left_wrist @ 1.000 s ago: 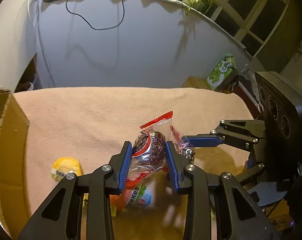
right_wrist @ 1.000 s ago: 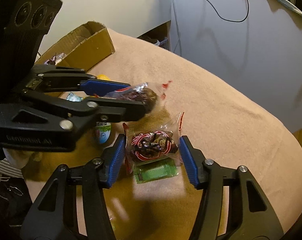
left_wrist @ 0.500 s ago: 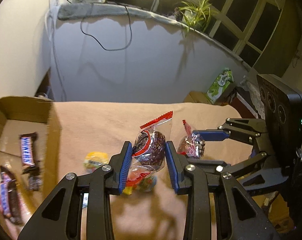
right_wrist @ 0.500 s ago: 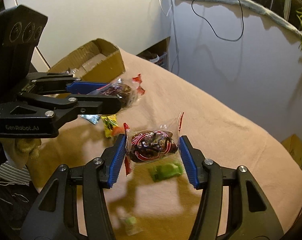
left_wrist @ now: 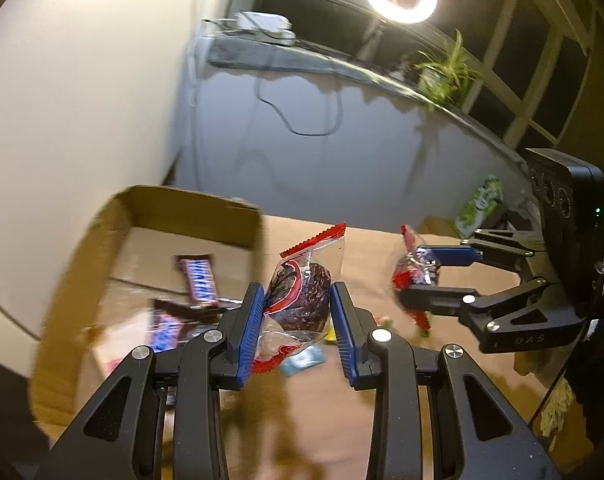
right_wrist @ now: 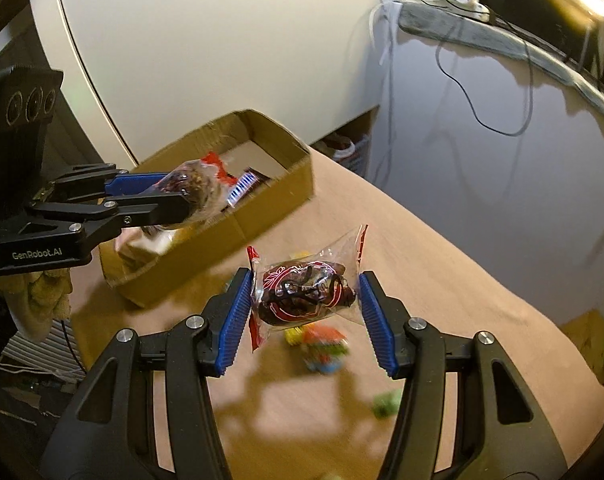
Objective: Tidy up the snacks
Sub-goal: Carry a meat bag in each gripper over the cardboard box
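- "GenRobot.AI" stood in pale letters on the black body of the left gripper (right_wrist: 174, 200), as seen from the right wrist view.
- Faint letters that looked like "DAS" stood on the black body of the right gripper (left_wrist: 425, 280) in the left wrist view; too dim to read with certainty.
- The dark chocolate bar (left_wrist: 200, 280) in the cardboard box (left_wrist: 190, 216) bore a blue-and-white brand name, too blurred to read.
- The red-and-clear snack wrappers (right_wrist: 302, 292) carried red and white printed marks, but no word could be made out.
- The green carton (left_wrist: 479, 204) by the wall had print too small to read.
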### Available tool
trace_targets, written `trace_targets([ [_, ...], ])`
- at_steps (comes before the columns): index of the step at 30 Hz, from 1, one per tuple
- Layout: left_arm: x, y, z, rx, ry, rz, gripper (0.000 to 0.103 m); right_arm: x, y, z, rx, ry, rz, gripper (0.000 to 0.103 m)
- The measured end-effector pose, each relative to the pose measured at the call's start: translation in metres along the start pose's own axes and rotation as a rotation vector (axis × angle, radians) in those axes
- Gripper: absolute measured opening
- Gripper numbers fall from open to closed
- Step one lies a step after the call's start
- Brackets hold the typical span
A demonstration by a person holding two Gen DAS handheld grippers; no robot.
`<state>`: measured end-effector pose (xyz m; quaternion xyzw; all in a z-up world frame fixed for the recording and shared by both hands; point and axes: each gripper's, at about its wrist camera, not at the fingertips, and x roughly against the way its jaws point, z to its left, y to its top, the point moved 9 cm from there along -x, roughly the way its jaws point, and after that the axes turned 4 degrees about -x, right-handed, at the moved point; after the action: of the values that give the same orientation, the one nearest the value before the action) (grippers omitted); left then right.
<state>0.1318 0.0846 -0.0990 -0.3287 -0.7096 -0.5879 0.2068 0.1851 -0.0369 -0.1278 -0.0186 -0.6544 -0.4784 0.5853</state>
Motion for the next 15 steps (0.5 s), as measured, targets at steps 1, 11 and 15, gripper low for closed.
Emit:
trace_targets([
  [1,0.002,0.0,0.007,0.007,0.009,-0.003,0.033,-0.003,0.004,0.004,0.005,0.005,0.001,0.056],
  [11,0.009,0.008,0.062,0.058,0.085,-0.012,0.033,-0.032,0.045,0.041,0.051,0.049,0.007,0.056],
  [15,0.003,0.011,0.078,0.079,0.107,-0.011,0.033,-0.046,0.059,0.051,0.071,0.064,0.011,0.056],
])
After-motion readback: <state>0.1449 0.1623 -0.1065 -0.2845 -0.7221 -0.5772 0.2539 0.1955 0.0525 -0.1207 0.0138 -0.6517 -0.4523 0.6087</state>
